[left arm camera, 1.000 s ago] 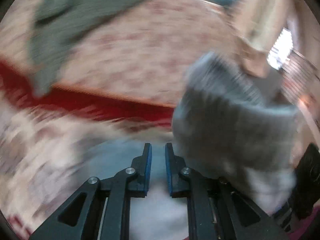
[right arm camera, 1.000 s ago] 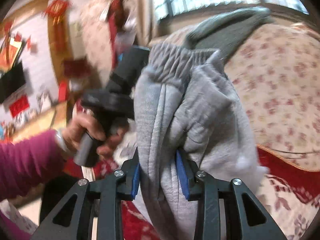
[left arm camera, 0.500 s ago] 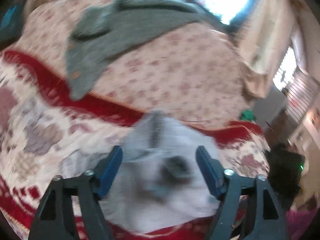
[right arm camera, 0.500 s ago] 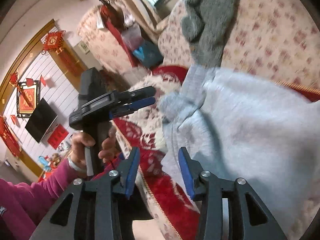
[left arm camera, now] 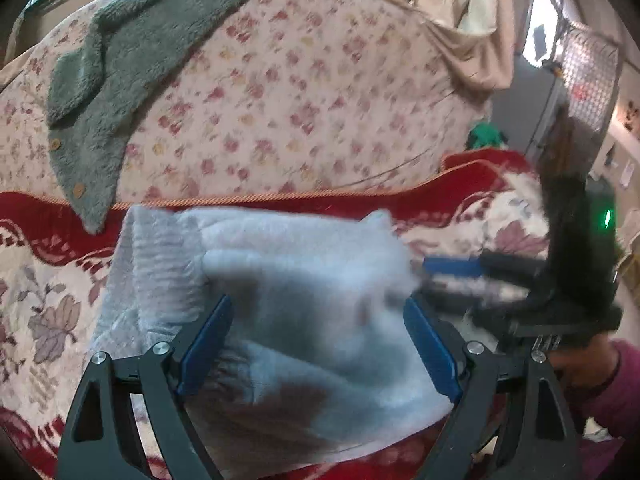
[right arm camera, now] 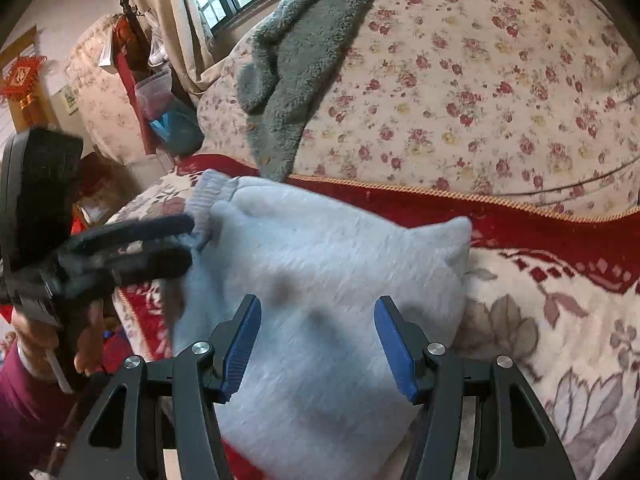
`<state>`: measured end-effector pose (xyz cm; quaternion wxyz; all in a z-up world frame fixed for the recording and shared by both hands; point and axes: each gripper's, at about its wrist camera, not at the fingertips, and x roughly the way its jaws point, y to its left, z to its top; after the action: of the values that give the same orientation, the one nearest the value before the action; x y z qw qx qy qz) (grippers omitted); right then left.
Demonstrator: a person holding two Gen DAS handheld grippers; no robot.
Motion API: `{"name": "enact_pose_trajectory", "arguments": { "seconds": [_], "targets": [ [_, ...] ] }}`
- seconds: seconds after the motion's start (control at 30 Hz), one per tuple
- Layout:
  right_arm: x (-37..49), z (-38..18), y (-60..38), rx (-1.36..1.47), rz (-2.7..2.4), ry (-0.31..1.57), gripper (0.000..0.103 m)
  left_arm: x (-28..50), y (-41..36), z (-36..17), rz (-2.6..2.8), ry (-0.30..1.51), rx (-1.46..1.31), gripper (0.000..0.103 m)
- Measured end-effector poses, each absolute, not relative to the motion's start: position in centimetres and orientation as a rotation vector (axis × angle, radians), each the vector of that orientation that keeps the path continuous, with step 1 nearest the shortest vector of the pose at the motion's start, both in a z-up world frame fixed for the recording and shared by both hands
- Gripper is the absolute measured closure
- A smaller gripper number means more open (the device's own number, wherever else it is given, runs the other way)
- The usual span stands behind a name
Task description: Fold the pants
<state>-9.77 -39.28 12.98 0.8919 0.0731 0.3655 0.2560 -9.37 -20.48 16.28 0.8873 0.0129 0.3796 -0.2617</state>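
Note:
The light grey pants (left arm camera: 300, 260) lie in a folded bundle on the sofa seat's red and floral blanket (left arm camera: 48, 280); their ribbed waistband is at the left. My left gripper (left arm camera: 318, 340) hovers just over their near edge, its jaws opening wide, blue pads clear of the cloth. In the right wrist view the same pants (right arm camera: 320, 264) fill the middle. My right gripper (right arm camera: 318, 308) is above them, jaws also opening, with the cloth below and between the pads but not pinched. Each gripper shows blurred in the other's view: the right gripper (left arm camera: 440, 280) and the left gripper (right arm camera: 188, 240).
A grey fleece cardigan (left arm camera: 120, 60) hangs over the flowered sofa back (right arm camera: 480, 80), its hem reaching down to the seat. A hand in a magenta sleeve (left arm camera: 608, 392) holds the right gripper. A blue bag (right arm camera: 176, 128) and clutter sit past the sofa's left end.
The pants hung pinched in the right gripper; now they lie on the seat. Both grippers have spread their jaws, and both have swung round to face the sofa.

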Motion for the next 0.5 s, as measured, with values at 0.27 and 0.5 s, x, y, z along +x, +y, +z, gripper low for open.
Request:
{"name": "enact_pose_trajectory", "arguments": {
  "seconds": [0.27, 0.5],
  "targets": [
    [-7.0, 11.8, -37.0, 0.077, 0.507, 0.768, 0.039, -10.3, -17.1, 13.6, -0.516, 0.829, -0.010, 0.016],
    [-5.3, 10.2, -33.7, -0.040, 0.471, 0.741, 0.016, -11.1, -16.1, 11.5, -0.522, 0.790, -0.034, 0.016]
  ]
}}
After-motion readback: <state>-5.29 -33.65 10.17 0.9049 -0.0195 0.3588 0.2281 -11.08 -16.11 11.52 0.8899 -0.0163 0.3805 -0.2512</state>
